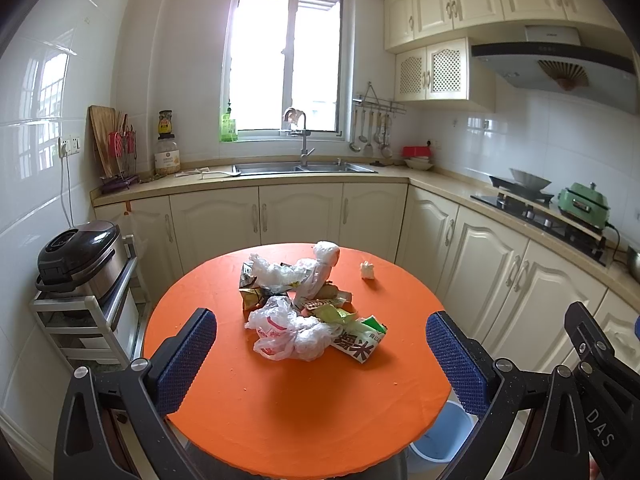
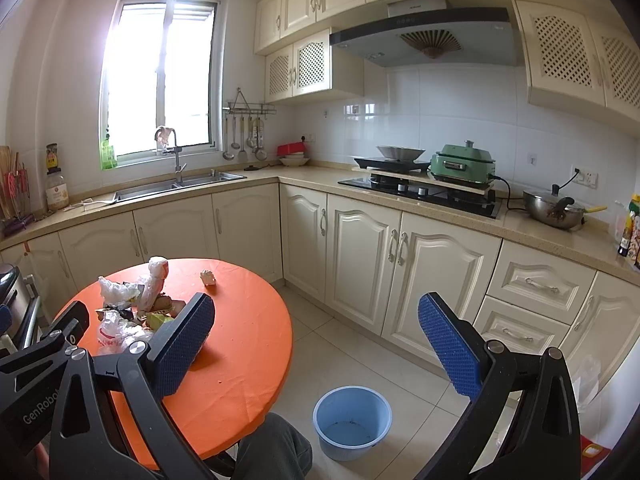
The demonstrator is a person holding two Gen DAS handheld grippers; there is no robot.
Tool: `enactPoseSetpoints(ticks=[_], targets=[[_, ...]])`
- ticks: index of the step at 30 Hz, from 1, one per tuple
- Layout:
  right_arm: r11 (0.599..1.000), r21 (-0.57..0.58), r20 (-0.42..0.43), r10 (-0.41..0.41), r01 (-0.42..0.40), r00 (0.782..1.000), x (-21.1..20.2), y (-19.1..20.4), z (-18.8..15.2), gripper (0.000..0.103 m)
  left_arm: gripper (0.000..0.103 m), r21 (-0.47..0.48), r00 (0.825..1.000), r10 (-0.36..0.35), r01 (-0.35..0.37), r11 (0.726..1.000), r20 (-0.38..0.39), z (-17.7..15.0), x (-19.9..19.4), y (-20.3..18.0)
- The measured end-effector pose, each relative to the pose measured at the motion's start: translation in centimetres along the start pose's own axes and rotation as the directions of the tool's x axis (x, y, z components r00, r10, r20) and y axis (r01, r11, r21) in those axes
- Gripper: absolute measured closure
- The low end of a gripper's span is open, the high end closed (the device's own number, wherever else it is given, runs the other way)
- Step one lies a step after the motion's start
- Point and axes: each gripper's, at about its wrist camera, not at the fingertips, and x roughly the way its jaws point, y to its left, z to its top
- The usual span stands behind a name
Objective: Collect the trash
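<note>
A heap of trash lies mid-table on the round orange table (image 1: 288,408): crumpled white plastic bags (image 1: 290,334), a green-and-white wrapper (image 1: 360,344), snack wrappers (image 1: 252,292) and a twisted white bag (image 1: 320,268). A small white paper wad (image 1: 367,270) lies apart at the far right. My left gripper (image 1: 320,360) is open and empty, held near the front of the heap. My right gripper (image 2: 316,348) is open and empty, to the right of the table (image 2: 240,360), above the floor. The heap (image 2: 128,304) shows at its left. A light blue bin (image 2: 352,422) stands on the floor.
The bin's edge shows under the table's right rim (image 1: 444,436). A rice cooker (image 1: 80,256) on a white rack stands left of the table. Cream cabinets (image 2: 360,260), a sink (image 1: 304,168) and a stove (image 2: 420,190) ring the room. A knee in dark trousers (image 2: 272,448) is by the table.
</note>
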Motion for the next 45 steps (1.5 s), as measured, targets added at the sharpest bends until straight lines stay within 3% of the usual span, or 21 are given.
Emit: enactPoseSetpoints(ticks=[23,33,41,45], targets=[[1.000,-0.012,-0.030,-0.007,0.007,1.000,0.1,0.7,-0.3,0.000,0.001,-0.010,0.999,-0.014,0.014,1.000,-0.032,0.6,1.3,1.5],[0.998,-0.057,-0.075,0.006,-0.011,0.997,1.6,4.6,0.1,0.000,0.001,-0.035,0.995,-0.006,0.002,0.999,-0.101,1.4,4.6,4.7],[0.996,-0.083,-0.174,0.020,-0.035,0.985,4.4,9.9,-1.4,0.000,0.001,-0.041,0.976,0.006,-0.015,0.999,-0.217,2.0,9.8,9.1],[0.994,-0.084,-0.268,0.041,-0.066,0.962,6.7,12.6,-2.9,0.000,0.001,-0.050,0.949,0.017,-0.034,0.998,-0.313,1.4,13.2,11.8]])
